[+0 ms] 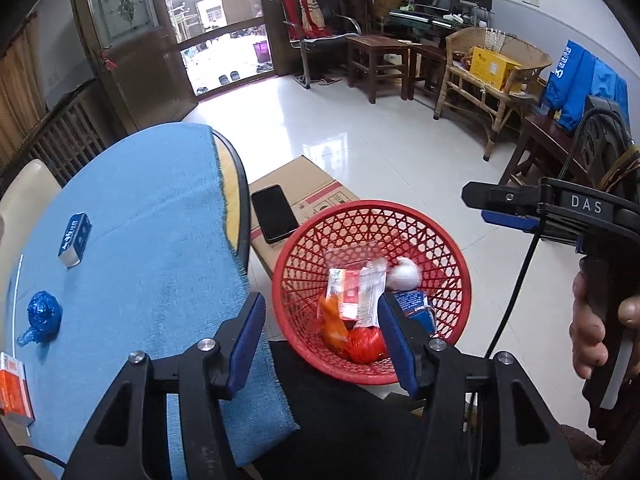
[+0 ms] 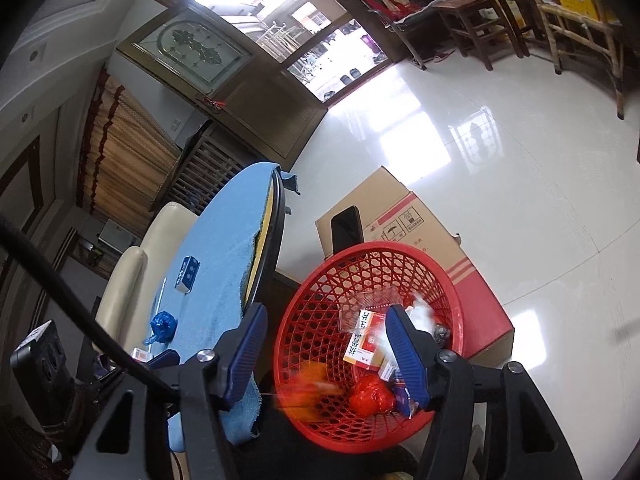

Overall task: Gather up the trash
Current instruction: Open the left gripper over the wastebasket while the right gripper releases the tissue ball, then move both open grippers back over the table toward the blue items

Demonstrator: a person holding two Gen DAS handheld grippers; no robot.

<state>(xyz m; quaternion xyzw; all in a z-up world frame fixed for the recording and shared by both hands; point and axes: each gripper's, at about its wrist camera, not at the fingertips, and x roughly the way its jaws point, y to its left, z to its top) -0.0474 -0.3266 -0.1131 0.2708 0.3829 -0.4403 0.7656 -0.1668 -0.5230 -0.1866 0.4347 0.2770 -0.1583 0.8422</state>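
Your left gripper (image 1: pixel 320 340) and right gripper (image 2: pixel 326 354) both hung over the red basket (image 1: pixel 448 248), jaws parted and holding nothing, probably because their loads had dropped onto the trash inside. Beyond, the blue crumpled wrapper (image 1: pixel 43 316) and small blue box (image 1: pixel 75 239) waited on the table's blue cloth (image 1: pixel 152 240). "DAS" was legible on your right gripper's body.

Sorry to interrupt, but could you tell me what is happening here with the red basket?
A person is clearing trash off the table with two handheld grippers. Both the left gripper and right gripper are open and empty over the red basket, which already holds wrappers and crumpled bits. A small blue box, a blue wad and an orange box remain on the table.
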